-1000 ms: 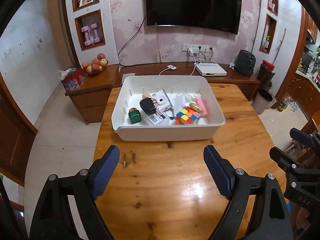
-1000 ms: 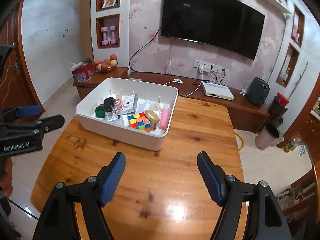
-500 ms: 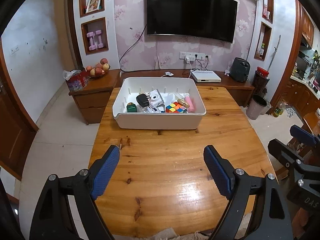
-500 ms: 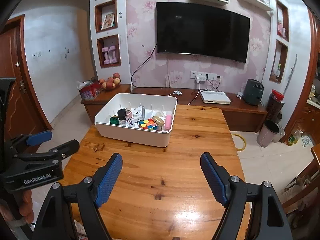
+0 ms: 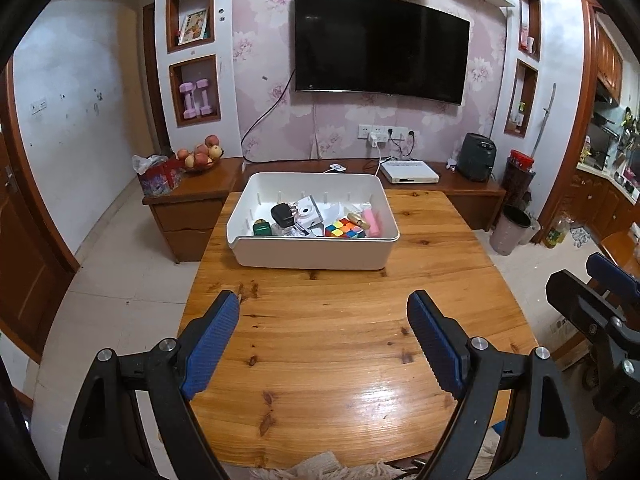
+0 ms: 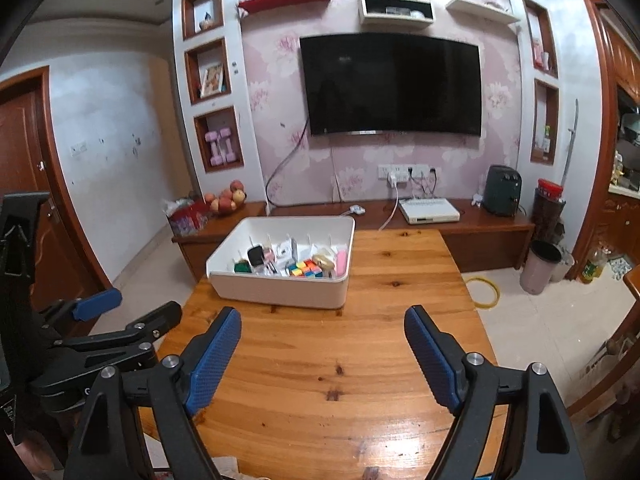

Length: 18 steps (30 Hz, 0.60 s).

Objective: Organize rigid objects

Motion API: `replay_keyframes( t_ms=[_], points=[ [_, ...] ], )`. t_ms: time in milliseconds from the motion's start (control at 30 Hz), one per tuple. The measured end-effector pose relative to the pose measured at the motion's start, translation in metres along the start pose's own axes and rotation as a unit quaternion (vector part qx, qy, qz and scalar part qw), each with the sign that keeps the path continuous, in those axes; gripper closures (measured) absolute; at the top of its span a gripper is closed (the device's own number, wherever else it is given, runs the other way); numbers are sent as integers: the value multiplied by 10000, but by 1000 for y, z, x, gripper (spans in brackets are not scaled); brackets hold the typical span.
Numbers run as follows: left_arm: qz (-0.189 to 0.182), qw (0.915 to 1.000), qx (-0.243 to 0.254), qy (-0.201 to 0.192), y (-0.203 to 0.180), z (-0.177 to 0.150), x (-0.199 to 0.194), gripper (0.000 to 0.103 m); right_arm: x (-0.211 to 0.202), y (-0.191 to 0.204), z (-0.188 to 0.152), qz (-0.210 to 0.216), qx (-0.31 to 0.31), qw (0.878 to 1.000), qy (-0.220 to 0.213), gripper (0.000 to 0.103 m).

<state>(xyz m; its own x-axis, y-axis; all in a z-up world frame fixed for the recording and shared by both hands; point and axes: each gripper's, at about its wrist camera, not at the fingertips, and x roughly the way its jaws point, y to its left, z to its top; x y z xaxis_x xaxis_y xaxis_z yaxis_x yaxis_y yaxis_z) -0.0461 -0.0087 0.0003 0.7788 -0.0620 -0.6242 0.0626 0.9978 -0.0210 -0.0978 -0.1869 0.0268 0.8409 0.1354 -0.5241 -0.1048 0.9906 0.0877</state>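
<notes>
A white bin (image 5: 312, 258) stands at the far end of the wooden table (image 5: 328, 352). It holds a colour cube (image 5: 344, 229), a pink block (image 5: 373, 224), a white instant camera (image 5: 308, 210), a black adapter (image 5: 282, 214) and a green box (image 5: 262, 227). The bin also shows in the right wrist view (image 6: 280, 290). My left gripper (image 5: 323, 340) is open and empty, well back from the bin above the table's near half. My right gripper (image 6: 322, 350) is open and empty, also far back. Each gripper shows at the edge of the other's view.
A low wooden cabinet (image 5: 400, 184) runs behind the table under a wall TV (image 5: 380, 46), with a fruit bowl (image 5: 200, 156) and a white box (image 5: 408, 172) on it. A bin (image 5: 510, 230) stands on the floor at right. A cloth (image 5: 320, 470) lies at the table's near edge.
Both grippers have pulled back and up from the bin, which now looks smaller and farther away. Both stayed open and empty.
</notes>
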Motion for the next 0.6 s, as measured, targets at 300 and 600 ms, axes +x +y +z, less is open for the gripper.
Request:
replay_keyframes(
  t_ms=[300, 600],
  points=[
    [95, 9998, -181, -29, 2, -2, -4, 15, 6, 2, -3, -30, -67, 10000, 46, 18],
    [222, 9996, -147, -16, 0, -1, -1, 15, 14, 2, -6, -245, -142, 9992, 276, 18]
  ],
)
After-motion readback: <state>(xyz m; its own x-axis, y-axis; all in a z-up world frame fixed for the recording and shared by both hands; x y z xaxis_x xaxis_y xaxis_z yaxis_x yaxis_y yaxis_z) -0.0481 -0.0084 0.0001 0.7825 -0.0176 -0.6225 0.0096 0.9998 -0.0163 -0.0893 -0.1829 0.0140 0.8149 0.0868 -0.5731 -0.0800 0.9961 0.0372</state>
